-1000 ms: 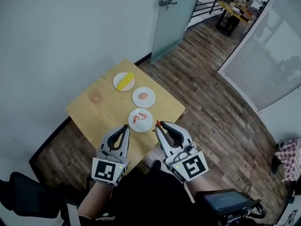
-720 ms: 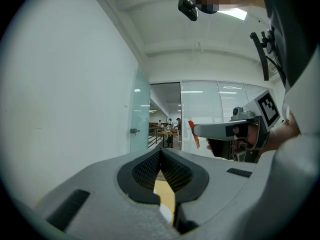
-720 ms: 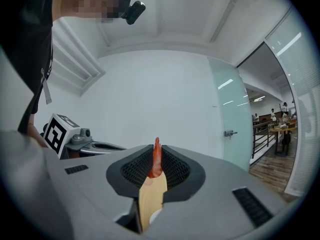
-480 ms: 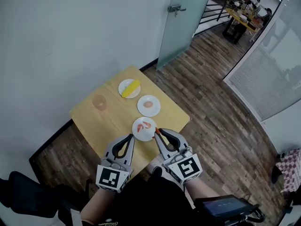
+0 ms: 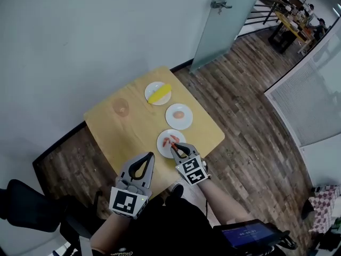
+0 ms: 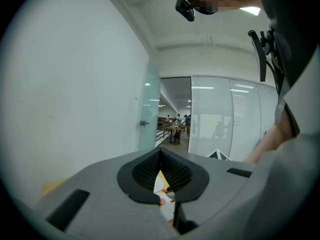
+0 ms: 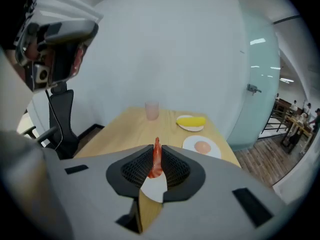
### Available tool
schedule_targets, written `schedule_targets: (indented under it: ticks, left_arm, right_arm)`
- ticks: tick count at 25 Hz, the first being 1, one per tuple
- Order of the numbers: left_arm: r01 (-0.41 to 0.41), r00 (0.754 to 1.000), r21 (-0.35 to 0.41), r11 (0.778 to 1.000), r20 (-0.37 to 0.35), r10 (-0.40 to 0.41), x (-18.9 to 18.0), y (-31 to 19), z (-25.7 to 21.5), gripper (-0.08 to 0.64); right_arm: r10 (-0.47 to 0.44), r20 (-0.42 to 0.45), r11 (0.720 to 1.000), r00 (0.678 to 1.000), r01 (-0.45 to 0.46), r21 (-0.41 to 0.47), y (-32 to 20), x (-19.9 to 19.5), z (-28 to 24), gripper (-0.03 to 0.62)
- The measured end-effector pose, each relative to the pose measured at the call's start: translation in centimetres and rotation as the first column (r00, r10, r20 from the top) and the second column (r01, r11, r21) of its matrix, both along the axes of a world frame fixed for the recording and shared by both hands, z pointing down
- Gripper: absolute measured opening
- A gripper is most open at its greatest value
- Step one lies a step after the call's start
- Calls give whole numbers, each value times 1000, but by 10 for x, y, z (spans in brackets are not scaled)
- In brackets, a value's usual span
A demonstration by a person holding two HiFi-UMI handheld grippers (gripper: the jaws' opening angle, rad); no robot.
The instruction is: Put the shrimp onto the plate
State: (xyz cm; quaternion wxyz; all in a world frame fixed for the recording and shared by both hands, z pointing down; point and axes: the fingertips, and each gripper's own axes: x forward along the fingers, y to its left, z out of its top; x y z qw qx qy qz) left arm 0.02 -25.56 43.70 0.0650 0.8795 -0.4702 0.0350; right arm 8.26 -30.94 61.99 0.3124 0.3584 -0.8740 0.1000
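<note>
Shrimp (image 7: 156,160), red and standing on end, is pinched between the narrow-set jaws of the right gripper (image 5: 175,147), which hangs over the near edge of a white plate (image 5: 176,132) just below the centre of the head view; whether the shrimp touches the plate cannot be told. A second red shrimp (image 5: 166,141) lies on that plate. The left gripper (image 5: 149,156) is held to the lower left of the plate, above the near side of the wooden table (image 5: 138,127), its jaw tips brought together with nothing between them. Further up the table, a second white plate (image 5: 169,112) carries a pale orange round piece (image 5: 179,114), and a third plate (image 5: 151,89) beyond it bears a yellow piece (image 5: 160,94). A pinkish clear cup (image 5: 121,106) stands alone to the left of the plates. A dark office chair (image 5: 26,212) sits at the lower left of the frame, and a frosted glass door (image 5: 224,20) stands at the upper right over the plank floor (image 5: 245,116).
</note>
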Motion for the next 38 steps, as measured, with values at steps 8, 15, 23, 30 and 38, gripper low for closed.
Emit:
schedule_targets:
  ticks: [8, 15, 23, 30, 38]
  left_arm:
    - [24, 1000, -62, 998, -18, -25, -4, -4, 13, 0]
    - [35, 999, -72, 997, -9, -36, -8, -8, 20, 0]
    - [36, 999, -83, 996, 1, -36, -8, -4, 24, 0]
    - [50, 999, -96, 994, -1, -51, -12, -3, 21, 0]
    - [46, 999, -87, 995, 6, -45, -12, -5, 19, 0]
  right_arm:
    - [-124, -209, 983, 970, 91, -160, -13, -6, 77, 49]
    - [-231, -303, 955, 925, 156, -251, -13, -10, 117, 49]
    - [-321, -352, 929, 879, 222, -296, -9, -10, 132, 49]
    - [-359, -400, 920, 843, 248, -302, -12, -10, 136, 52]
    - [-374, -411, 918, 831, 268, -292, -13, -11, 133, 54]
